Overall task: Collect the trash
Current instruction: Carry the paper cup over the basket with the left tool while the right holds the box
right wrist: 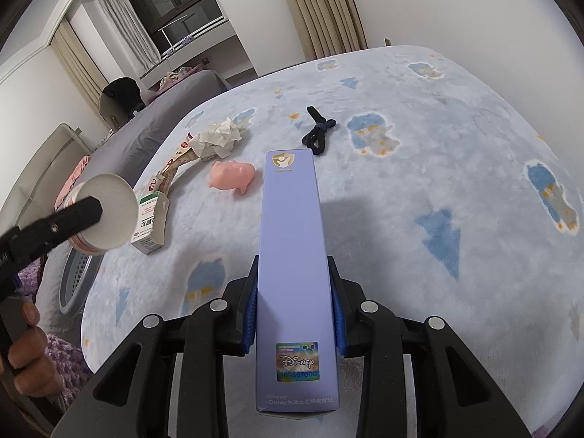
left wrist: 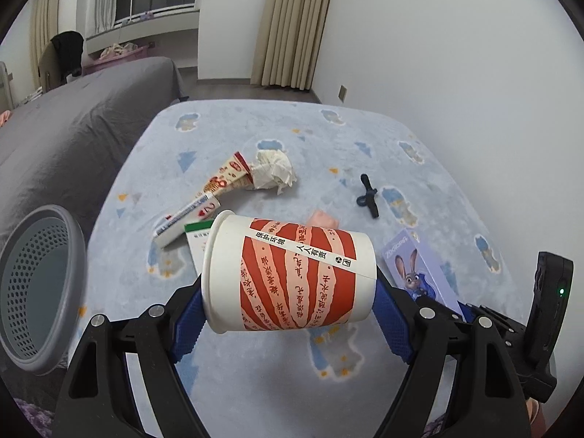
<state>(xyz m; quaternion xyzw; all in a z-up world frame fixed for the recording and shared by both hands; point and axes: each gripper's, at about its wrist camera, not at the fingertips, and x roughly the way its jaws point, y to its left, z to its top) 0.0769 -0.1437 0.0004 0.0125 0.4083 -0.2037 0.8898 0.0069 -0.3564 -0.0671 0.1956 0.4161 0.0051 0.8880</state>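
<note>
My left gripper (left wrist: 288, 288) is shut on a red-and-white paper cup (left wrist: 292, 273), held sideways above the blanket, mouth toward the left. The cup's base also shows in the right wrist view (right wrist: 109, 215). My right gripper (right wrist: 294, 306) is shut on a long lilac Disney box (right wrist: 292, 255), which also shows in the left wrist view (left wrist: 419, 270). A grey perforated bin (left wrist: 36, 292) stands to the left below the table edge. On the blanket lie a crumpled tissue (left wrist: 273, 171), a red-patterned wrapper (left wrist: 228, 179), a white tube box (left wrist: 186, 221) and a green-white carton (right wrist: 149, 222).
A pink pig toy (right wrist: 233, 177) and a black hair tie (right wrist: 317, 135) lie on the blue cartoon blanket (right wrist: 438, 182). A grey bed (left wrist: 73, 127) is to the left, a white wall to the right. A hand (right wrist: 25, 354) holds the left gripper's handle.
</note>
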